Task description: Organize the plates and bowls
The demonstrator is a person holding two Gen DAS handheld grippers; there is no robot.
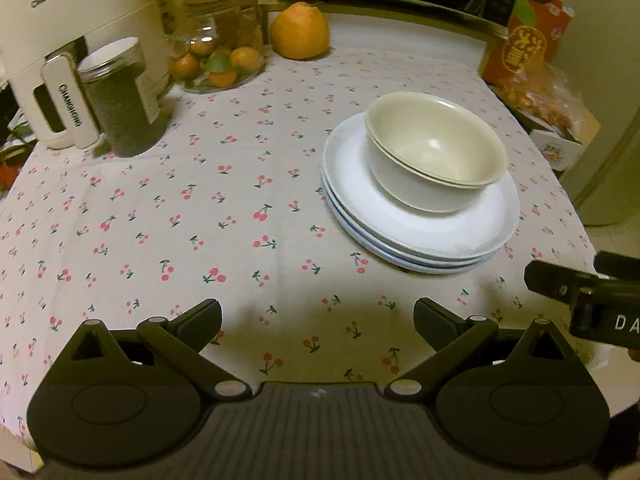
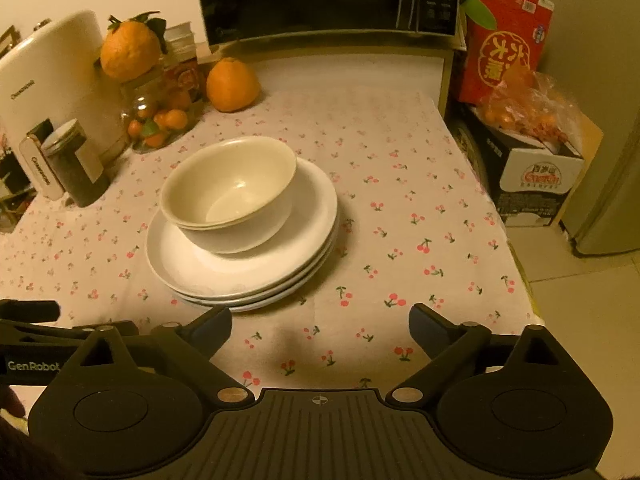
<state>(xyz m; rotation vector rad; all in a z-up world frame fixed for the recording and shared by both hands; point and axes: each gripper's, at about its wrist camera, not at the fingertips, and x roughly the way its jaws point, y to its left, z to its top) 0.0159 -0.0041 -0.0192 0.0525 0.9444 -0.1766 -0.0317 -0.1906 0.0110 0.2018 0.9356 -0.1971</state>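
Here both tongs stand wide apart and empty: the left tongs [image 1: 318,322] and the right tongs [image 2: 320,326] at bottom centre. Two nested bowls [image 2: 228,196] sit on stacked plates [image 2: 304,248], centre-left on the cherry-print worktop [image 2: 400,240].

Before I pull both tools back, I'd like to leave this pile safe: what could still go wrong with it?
1. The nested bowls sit off-centre on the plates, toward one rim, so a knock could tip them.
2. The plates look unevenly stacked, their edges offset, so they may slide.
3. The right tool hangs open just in front of the stack and could clip it.
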